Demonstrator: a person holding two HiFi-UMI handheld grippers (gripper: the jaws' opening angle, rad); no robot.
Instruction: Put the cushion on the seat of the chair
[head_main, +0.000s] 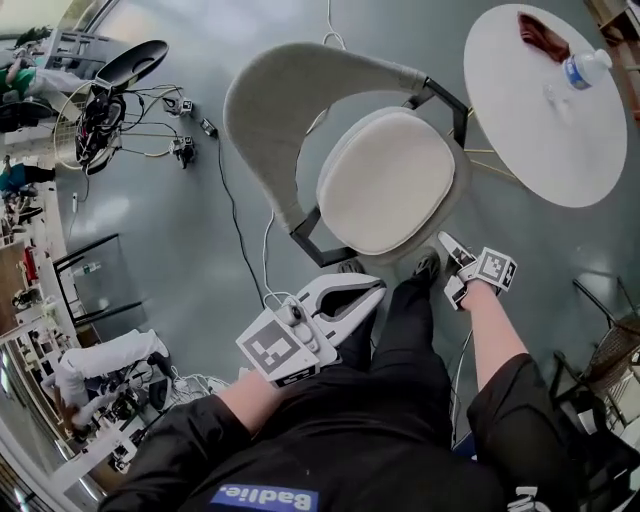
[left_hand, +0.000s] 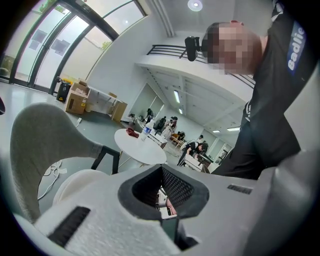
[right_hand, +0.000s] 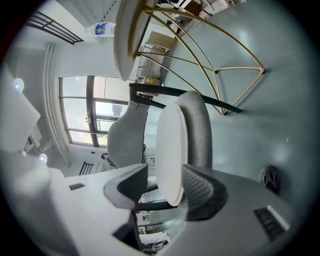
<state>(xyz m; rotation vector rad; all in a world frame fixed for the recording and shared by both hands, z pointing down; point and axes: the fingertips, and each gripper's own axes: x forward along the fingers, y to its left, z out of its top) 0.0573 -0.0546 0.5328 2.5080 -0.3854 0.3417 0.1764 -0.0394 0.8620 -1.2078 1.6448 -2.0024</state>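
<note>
The cream cushion lies flat on the seat of the grey chair, whose curved backrest is on the far side. My right gripper hangs open just off the seat's near right edge, apart from the cushion. In the right gripper view the cushion's rim shows between the spread pads, untouched. My left gripper is low in front of the chair, its tips together, gripping nothing. In the left gripper view the cushion and backrest lie beyond the left gripper.
A round white table stands right of the chair, with a water bottle and a dark red item on it. Cables run over the floor on the left, near equipment. My shoe is by the chair's front.
</note>
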